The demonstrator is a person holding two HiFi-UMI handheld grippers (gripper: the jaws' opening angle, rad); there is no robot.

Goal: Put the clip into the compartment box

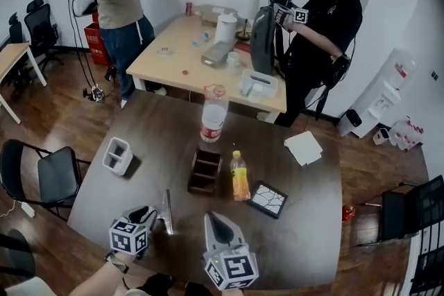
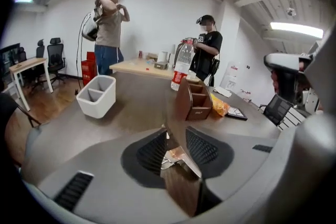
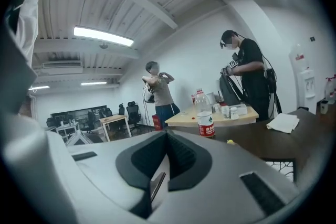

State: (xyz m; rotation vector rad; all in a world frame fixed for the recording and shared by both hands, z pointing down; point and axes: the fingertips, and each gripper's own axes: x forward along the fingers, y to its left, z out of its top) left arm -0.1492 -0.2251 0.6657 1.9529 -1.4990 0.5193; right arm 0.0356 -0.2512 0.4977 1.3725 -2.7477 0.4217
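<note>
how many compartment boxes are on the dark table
2. A white box sits at the left of the dark table; a brown box is at its centre, beside an orange bottle. None looks hidden.

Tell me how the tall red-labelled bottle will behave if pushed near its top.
The bottle stands upright, tall on a narrow base, so it would probably tip rather than slide. Once down, its round body would likely roll across the table. Its fill level isn't readable, so weight is uncertain.
</note>
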